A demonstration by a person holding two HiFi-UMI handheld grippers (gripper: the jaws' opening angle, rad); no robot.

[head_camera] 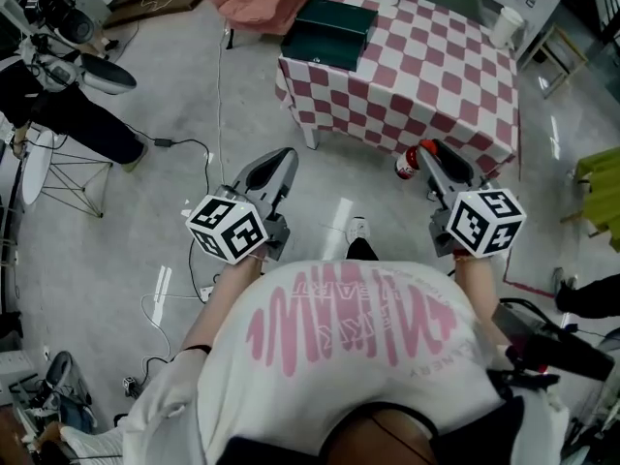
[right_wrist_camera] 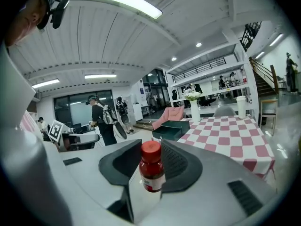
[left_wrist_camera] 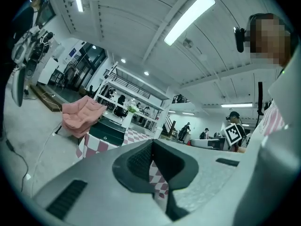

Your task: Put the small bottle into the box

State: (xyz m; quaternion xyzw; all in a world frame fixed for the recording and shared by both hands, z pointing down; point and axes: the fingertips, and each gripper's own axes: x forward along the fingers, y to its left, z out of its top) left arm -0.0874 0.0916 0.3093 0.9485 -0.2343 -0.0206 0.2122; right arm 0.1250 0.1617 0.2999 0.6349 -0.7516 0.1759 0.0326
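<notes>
**Small bottle held in the right gripper, box on the checked table**

Head view: The left gripper [head_camera: 279, 163] is seen over the bare floor with its jaws brought together and nothing between them. The right gripper [head_camera: 426, 155] is closed on the small bottle [head_camera: 407, 167], which is held just in front of the near edge of the table [head_camera: 455, 85]. The dark green box [head_camera: 327, 31] is set on the left corner of the red-and-white checked cloth, well apart from the bottle. A white cup [head_camera: 506, 25] is placed at the far right corner.

Left gripper view: The jaws of the left gripper [left_wrist_camera: 151, 145] are shown meeting at their tips, and nothing is held. Beyond them the box [left_wrist_camera: 109, 132] is seen on the table [left_wrist_camera: 96, 147], with a pink chair [left_wrist_camera: 81, 117] behind it.

Right gripper view: The small bottle [right_wrist_camera: 151, 171] is gripped upright between the pads of the right gripper [right_wrist_camera: 150, 145], its red cap uppermost and a pale label on its body. Behind it the box [right_wrist_camera: 171, 128] lies at the left end of the table [right_wrist_camera: 225, 138]. A vase [right_wrist_camera: 194, 111] and the cup [right_wrist_camera: 241, 106] are placed further back.
</notes>
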